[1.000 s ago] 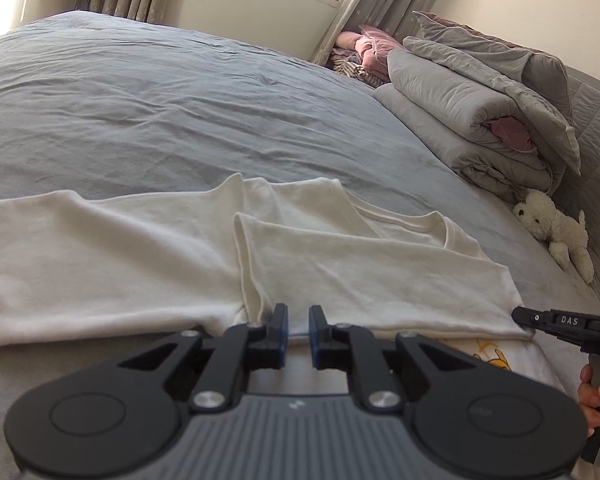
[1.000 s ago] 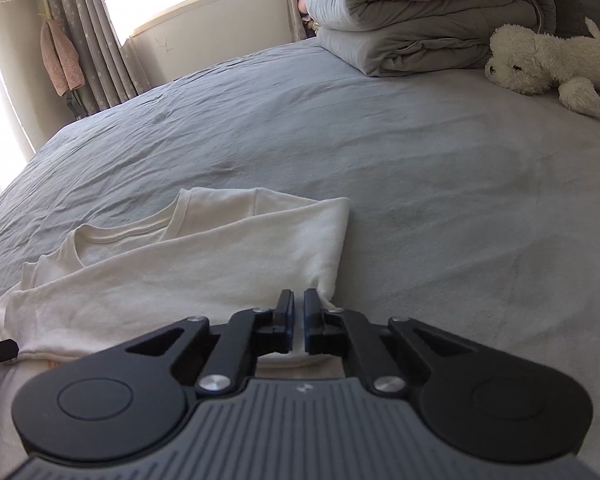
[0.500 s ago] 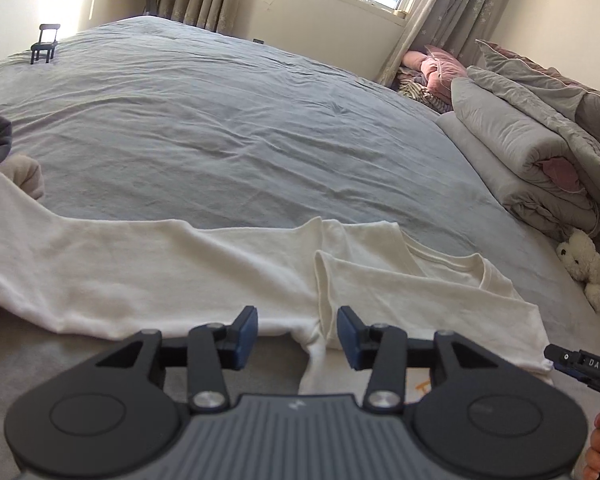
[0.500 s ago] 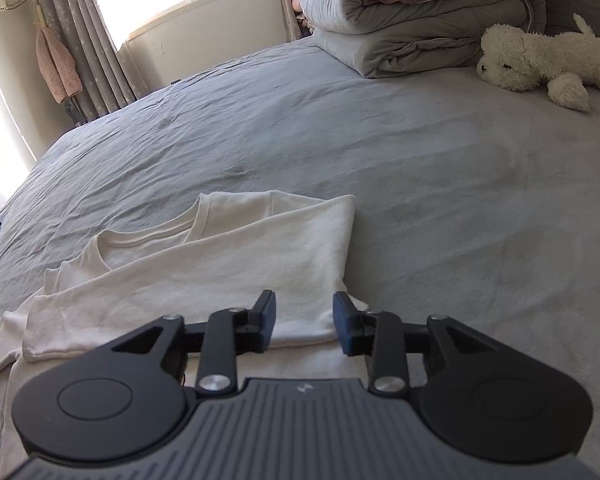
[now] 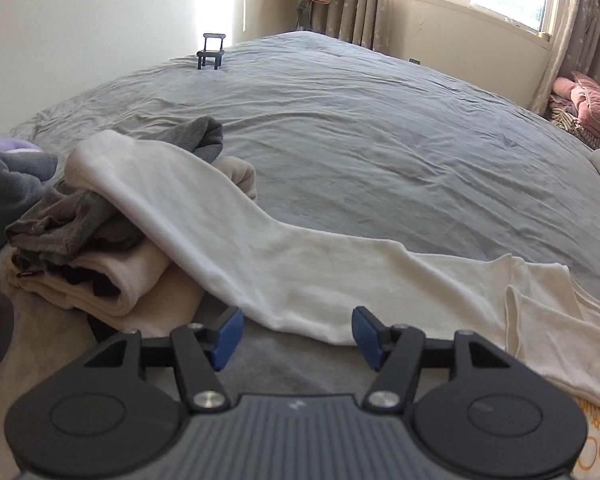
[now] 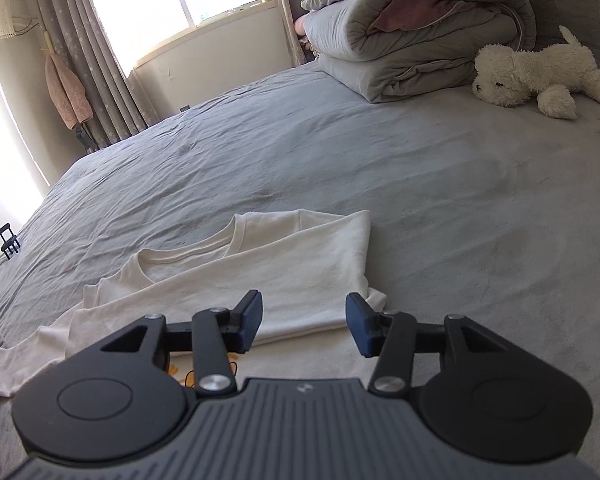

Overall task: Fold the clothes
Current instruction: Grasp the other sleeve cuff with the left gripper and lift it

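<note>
One cream shirt (image 6: 260, 276), two tools apart.

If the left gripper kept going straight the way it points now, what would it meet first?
Probably the cream shirt's long sleeve, lying just ahead of the left gripper, whose jaws are opening with nothing between them; depth is uncertain.

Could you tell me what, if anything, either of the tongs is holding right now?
Nothing: the left tongs, opening, and the right tongs are clear of the shirt.
</note>
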`<state>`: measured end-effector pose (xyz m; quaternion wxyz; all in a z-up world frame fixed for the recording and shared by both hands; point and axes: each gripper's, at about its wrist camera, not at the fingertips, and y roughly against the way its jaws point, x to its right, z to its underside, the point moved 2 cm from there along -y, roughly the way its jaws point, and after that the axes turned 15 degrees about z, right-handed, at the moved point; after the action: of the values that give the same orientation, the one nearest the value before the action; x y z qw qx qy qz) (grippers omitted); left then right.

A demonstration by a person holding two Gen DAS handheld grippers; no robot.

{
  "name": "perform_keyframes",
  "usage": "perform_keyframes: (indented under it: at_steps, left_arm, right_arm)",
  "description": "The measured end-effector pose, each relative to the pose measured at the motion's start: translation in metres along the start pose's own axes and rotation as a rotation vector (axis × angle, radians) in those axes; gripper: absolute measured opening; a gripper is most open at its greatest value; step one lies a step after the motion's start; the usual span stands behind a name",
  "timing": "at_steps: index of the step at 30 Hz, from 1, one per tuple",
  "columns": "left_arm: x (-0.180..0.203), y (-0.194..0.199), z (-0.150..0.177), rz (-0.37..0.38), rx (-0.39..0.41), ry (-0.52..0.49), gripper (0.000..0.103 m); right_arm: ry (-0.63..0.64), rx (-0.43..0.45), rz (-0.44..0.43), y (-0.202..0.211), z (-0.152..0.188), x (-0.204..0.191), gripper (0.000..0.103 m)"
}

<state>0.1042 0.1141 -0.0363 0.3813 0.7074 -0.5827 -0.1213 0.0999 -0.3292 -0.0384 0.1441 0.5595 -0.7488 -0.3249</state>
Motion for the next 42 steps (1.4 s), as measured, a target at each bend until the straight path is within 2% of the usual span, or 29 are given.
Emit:
perform_keyframes:
  at_steps: [4,7,9,12,17,20,22,25,28,29,30,32,36,42]
  left_arm:
    - [-0.008,-0.012,0.001,-0.019,-0.03,0.081,0.061]
    - [-0.014,-0.02,0.001,-0.041,-0.019,0.136,0.061]
    - [-0.017,-0.023,0.002,-0.081,-0.003,0.146,0.055]
    - [-0.018,-0.018,0.001,-0.143,0.054,0.161,0.052]
    - [-0.019,0.003,-0.008,-0.237,0.199,0.149,0.052]
    - [-0.025,-0.003,-0.011,-0.242,0.189,0.158,0.052]
    - [-0.03,-0.006,-0.011,-0.225,0.19,0.179,0.052]
    - [-0.034,-0.01,-0.013,-0.185,0.203,0.202,0.044]
    - [-0.041,-0.012,-0.015,-0.145,0.223,0.245,0.026]
    - [-0.046,-0.012,-0.016,-0.134,0.235,0.265,0.012]
    - [-0.05,-0.011,-0.017,-0.121,0.246,0.279,0.006]
    - [-0.054,-0.008,-0.019,-0.089,0.257,0.292,0.004]
    - [-0.041,0.003,-0.024,-0.021,0.319,0.239,0.003]
    - [-0.014,0.022,-0.03,0.138,0.412,0.164,0.003]
  right_arm:
    - [0.003,-0.025,-0.019,-0.001,-0.001,-0.007,0.051]
    - [0.014,-0.036,-0.035,0.0,-0.001,-0.013,0.052]
    - [0.028,-0.038,-0.043,0.001,0.0,-0.016,0.052]
    - [0.066,-0.026,-0.047,0.003,0.0,-0.022,0.053]
    - [0.076,-0.03,-0.072,0.002,-0.001,-0.027,0.054]
    - [0.088,-0.038,-0.076,0.002,0.001,-0.031,0.055]
    - [0.092,-0.037,-0.075,0.003,0.002,-0.032,0.055]
    - [0.093,-0.034,-0.075,0.006,0.003,-0.033,0.055]
    - [0.093,-0.035,-0.077,0.007,0.003,-0.034,0.055]
    - [0.093,-0.037,-0.078,0.007,0.004,-0.034,0.055]
    - [0.094,-0.038,-0.079,0.007,0.004,-0.035,0.055]
    - [0.097,-0.038,-0.083,0.008,0.004,-0.037,0.055]
    - [0.098,-0.034,-0.091,0.009,0.003,-0.041,0.055]
    - [0.076,-0.033,-0.1,0.008,-0.002,-0.038,0.055]
